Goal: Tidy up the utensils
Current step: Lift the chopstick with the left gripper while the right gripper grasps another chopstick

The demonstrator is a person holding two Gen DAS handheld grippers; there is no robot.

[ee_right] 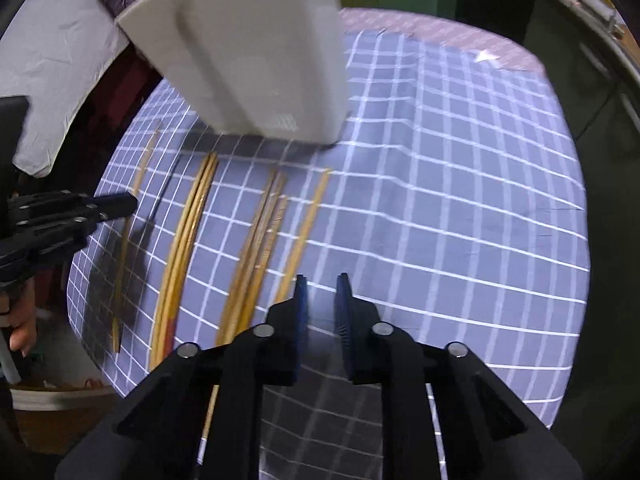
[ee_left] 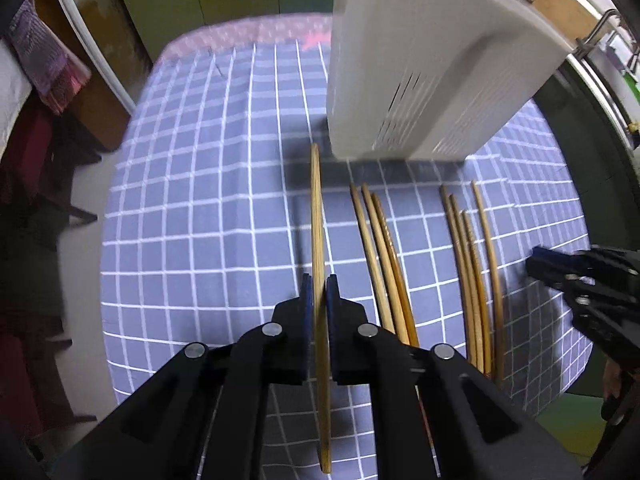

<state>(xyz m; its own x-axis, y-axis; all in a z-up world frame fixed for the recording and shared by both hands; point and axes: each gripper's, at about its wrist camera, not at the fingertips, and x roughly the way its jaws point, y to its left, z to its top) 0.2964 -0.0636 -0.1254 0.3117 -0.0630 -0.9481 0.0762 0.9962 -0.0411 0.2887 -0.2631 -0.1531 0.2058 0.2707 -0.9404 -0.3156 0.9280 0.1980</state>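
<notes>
The left gripper (ee_left: 320,292) has its jaws clenched on one chopstick (ee_left: 318,216), lifted so it can go into the holder. The right gripper (ee_right: 322,292) has a small gap between its jaws, with nothing in them. More chopsticks (ee_left: 468,272) lie in rows on the checked surface (ee_left: 208,208). Behind stands the white holder (ee_left: 420,80).

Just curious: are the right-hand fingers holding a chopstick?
No, the right fingers have only checked cloth showing between them; the nearest chopstick lies beside them.

Eight chopsticks (ee_left: 374,248), one utensil holder (ee_left: 420,72)
</notes>
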